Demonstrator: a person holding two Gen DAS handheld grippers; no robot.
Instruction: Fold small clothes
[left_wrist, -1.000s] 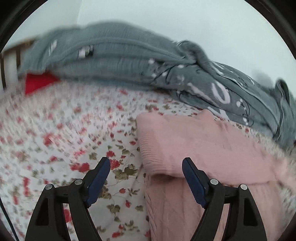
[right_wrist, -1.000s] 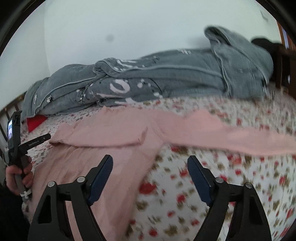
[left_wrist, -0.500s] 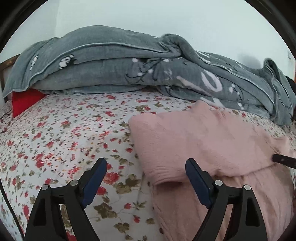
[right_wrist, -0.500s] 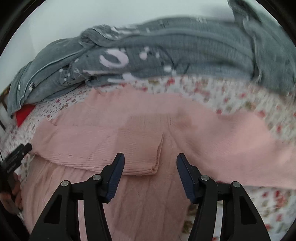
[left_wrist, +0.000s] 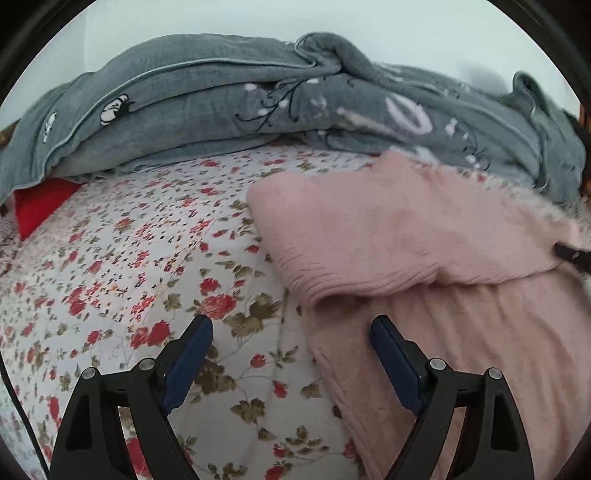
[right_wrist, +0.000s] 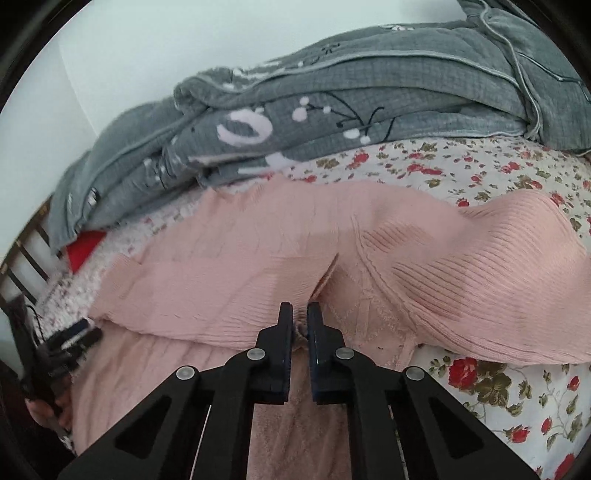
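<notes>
A pink knit sweater (right_wrist: 258, 258) lies flat on the flowered bedspread (right_wrist: 498, 173), with one sleeve folded across its body and the other sleeve (right_wrist: 517, 251) stretched out to the right. My right gripper (right_wrist: 300, 310) is shut on the cuff end of the folded sleeve, with a pinch of pink knit between its pads. In the left wrist view the same sweater (left_wrist: 406, 229) fills the right half. My left gripper (left_wrist: 291, 328) hangs open just above its left edge, one finger over the bedspread (left_wrist: 129, 258), the other over the knit. The tip of the right gripper shows at the right rim.
A rumpled grey quilt (left_wrist: 258, 96) with white print lies along the far side of the bed against a pale wall. A red cushion (left_wrist: 40, 206) peeks out under its left end. A wooden bed rail (right_wrist: 26, 254) and a hand on the left gripper (right_wrist: 48, 406) show at the left.
My right gripper moved left from the bedspread onto the sweater and shut on the folded sleeve's end. The left gripper rolled level and sank slightly, staying open.
</notes>
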